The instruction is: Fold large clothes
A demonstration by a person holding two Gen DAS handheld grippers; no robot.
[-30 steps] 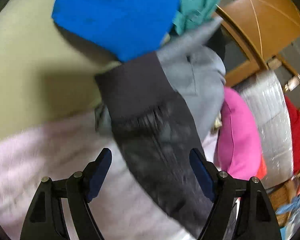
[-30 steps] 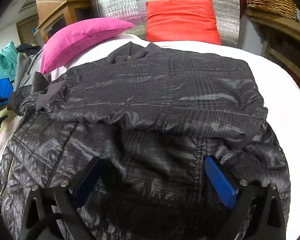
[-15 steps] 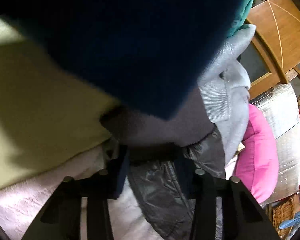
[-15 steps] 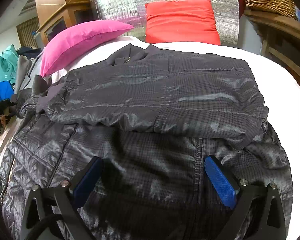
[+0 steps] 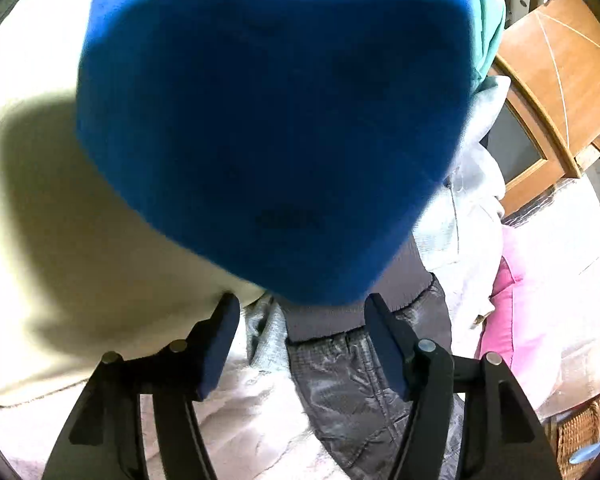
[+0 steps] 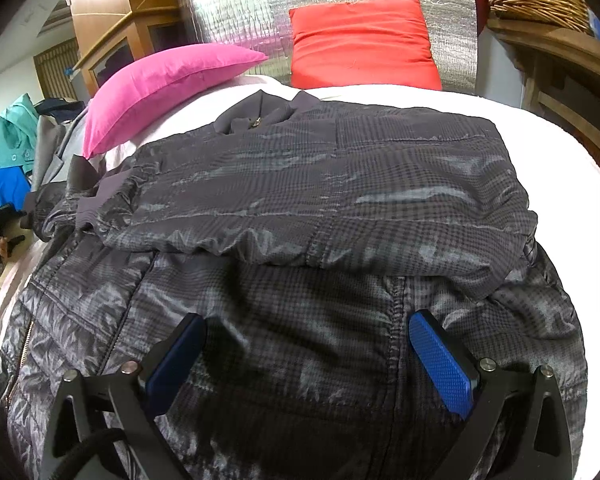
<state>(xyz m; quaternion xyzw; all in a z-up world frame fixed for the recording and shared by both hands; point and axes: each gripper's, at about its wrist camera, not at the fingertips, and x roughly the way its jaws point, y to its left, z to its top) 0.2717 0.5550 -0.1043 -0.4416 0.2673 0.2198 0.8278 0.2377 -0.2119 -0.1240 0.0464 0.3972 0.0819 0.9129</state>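
The dark jacket (image 6: 320, 216) lies spread on the white bed (image 6: 540, 128), in the same place as a second ago. Its sleeve cuff (image 5: 324, 320) sits between the left gripper (image 5: 300, 340) fingers; those jaws closed down half a second ago and have just been opening, now standing apart off the cuff. A blue garment (image 5: 272, 120) now fills far more of the left view. The right gripper (image 6: 308, 360) hovers wide open over the jacket's hem, unmoved.

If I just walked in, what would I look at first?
Probably the big dark checked puffer jacket spread across the white bed, one sleeve folded over its chest. Behind it, a pink pillow and a red pillow lean by the silvery headboard. At the bed's left edge, a bright blue garment looms.
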